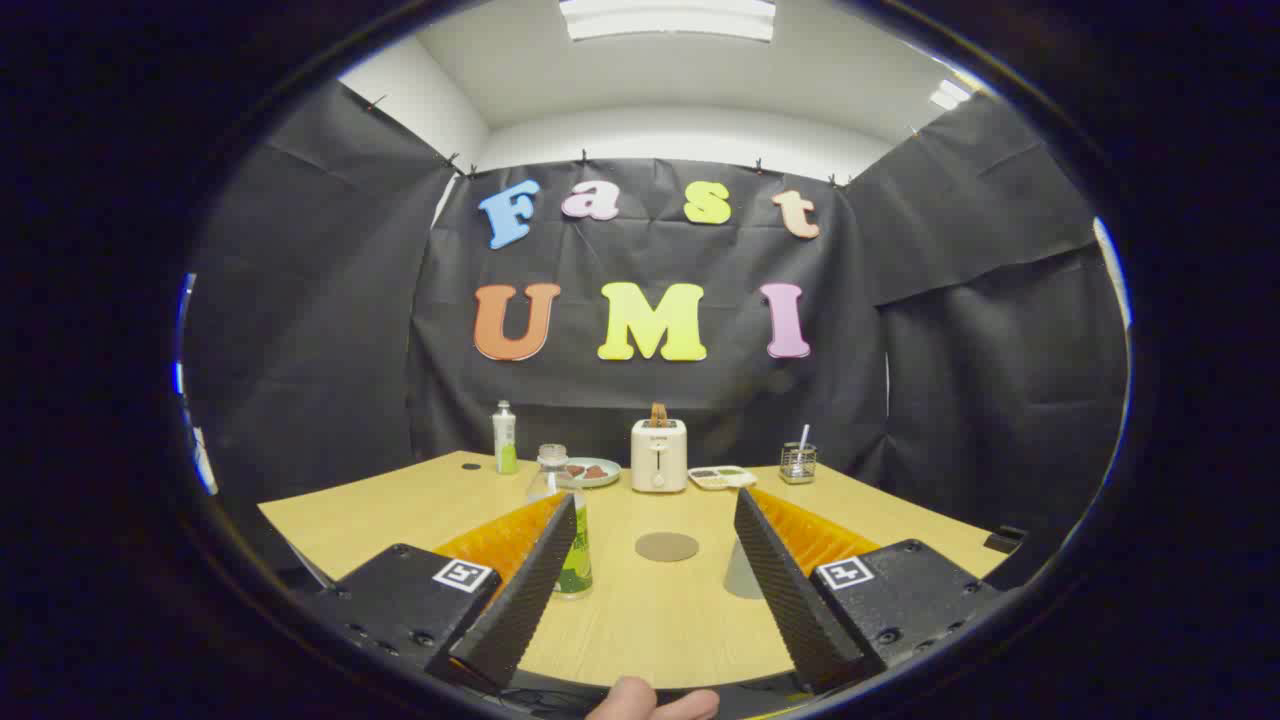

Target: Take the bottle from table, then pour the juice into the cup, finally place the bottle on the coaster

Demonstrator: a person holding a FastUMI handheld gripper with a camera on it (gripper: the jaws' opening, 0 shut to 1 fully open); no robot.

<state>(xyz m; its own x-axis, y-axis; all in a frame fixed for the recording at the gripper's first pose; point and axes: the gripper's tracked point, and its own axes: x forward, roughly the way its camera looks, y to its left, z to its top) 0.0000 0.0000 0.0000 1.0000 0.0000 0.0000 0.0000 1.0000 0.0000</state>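
The tongs stand wide open above the near part of the wooden counter, their two fingers spread well apart with nothing held between them. A fingertip of the person's hand shows just behind the tongs, at the near edge of the counter.

The juice bottle, clear plastic with a pale cap and green juice in its lower part, stands upright on the counter just ahead of the left finger; that finger's tip hides part of the bottle's left side, and I cannot tell whether they touch. The cup, pale and translucent, stands on the counter just beside the inner face of the right finger, partly hidden by it. Between the two fingers and a little beyond their tips lies the round flat coaster, grey-brown, bare, apart from both bottle and cup.

Further back, near the black cloth wall, a row of things stands: a small white-and-green bottle upright at the left, a pale green plate with reddish pieces on it just behind the juice bottle, a cream toaster with a brown slice sticking up from its slot, a shallow divided tray beside the toaster, and a wire-mesh holder with a white stick leaning in it. A small dark object lies at the counter's far right edge
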